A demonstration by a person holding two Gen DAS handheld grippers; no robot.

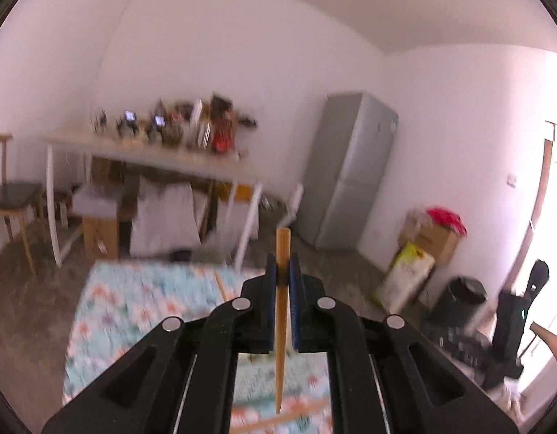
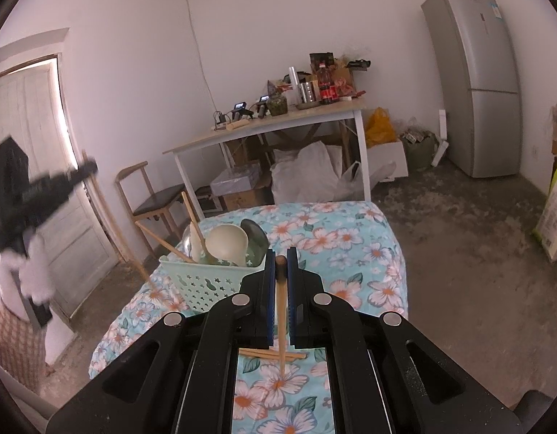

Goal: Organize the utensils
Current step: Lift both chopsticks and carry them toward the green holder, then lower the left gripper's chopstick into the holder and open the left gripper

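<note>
In the left wrist view, the left tongs [image 1: 283, 271] are clamped on a chopstick [image 1: 281, 311], which is held upright between the blue pads, its blunt end rising above the fingertips toward 12 o'clock and its thin tip hanging toward 6 o'clock. Below it, the floral cloth [image 1: 134, 311] of the bench is seen blurred, with another stick [image 1: 278, 421] lying across it at 6 o'clock. A fridge [image 1: 351, 170] is seen at 1 o'clock and a cluttered table [image 1: 152, 152] at 10 o'clock.

In the right wrist view, the right tongs [image 2: 281, 271] are closed narrowly on a second chopstick [image 2: 281, 311], dark-capped at the top, with its tip lowered to the cloth [image 2: 351, 253]. A pair of sticks [image 2: 271, 353] is crossed by that tip at 6 o'clock. Just beside the left finger, at 10 o'clock, a mint basket [image 2: 202, 282] is stood on the bench; a cream ladle [image 2: 228, 242], a dark spoon [image 2: 255, 235] and further chopsticks [image 2: 190, 213] are held in it, leaning toward 11 o'clock. The other tool is glimpsed, blurred, at 9 o'clock
</note>
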